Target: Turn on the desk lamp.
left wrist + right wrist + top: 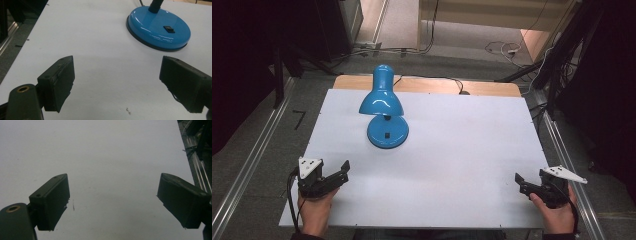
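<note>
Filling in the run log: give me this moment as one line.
left tool: open, empty, near table edge | right tool: open, empty | blue lamp: upright, untouched, left of table centre

Lamp point(158, 27) shade beyond top edge

We take this for a lab or recording rig rather than a home. A bare white tabletop point(452, 165) sits between long aluminium rails point(247, 170) on a grey carpeted floor point(262, 200). Black drapes point(242, 60) hang left and right, and loose cables point(502, 49) trail across the far floor.
</note>
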{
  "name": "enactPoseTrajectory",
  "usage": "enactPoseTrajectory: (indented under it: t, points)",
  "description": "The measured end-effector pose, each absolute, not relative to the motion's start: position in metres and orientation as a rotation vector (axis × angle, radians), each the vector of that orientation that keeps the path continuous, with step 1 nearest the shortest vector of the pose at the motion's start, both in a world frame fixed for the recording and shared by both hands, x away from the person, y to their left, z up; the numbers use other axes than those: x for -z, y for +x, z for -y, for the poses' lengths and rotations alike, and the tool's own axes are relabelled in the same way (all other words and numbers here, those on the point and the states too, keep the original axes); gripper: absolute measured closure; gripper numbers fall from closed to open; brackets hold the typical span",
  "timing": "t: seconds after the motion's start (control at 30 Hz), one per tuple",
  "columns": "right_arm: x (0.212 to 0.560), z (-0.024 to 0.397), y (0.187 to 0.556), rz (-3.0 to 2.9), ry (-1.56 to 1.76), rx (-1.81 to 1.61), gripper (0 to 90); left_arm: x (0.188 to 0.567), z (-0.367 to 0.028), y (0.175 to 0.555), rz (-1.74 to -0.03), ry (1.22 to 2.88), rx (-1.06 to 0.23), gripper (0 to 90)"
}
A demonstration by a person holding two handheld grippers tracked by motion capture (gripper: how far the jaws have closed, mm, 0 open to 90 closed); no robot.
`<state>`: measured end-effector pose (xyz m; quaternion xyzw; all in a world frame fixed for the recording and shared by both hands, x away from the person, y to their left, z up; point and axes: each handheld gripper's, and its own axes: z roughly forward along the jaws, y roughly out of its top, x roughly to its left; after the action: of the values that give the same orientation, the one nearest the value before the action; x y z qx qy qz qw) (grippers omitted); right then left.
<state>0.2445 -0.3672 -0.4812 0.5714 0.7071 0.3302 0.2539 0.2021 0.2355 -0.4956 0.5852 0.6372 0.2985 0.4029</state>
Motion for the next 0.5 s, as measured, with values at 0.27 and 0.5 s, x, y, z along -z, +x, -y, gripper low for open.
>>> enactPoseTrajectory:
  t: [0.27, 0.5]
  points:
    - [0.4808, 0.3673, 0.2443, -1.918, 1.547, -0.893, 9.6, 0.4947, -0.2323, 0.2023, -1.597, 1.484, -0.750, 13.3]
    - [0.4818, 0.3670, 0.2456, -1.923, 1.552, -0.889, 9.7, 0.4944, -0.2310, 0.2045, -1.596, 1.488, -0.748, 13.2]
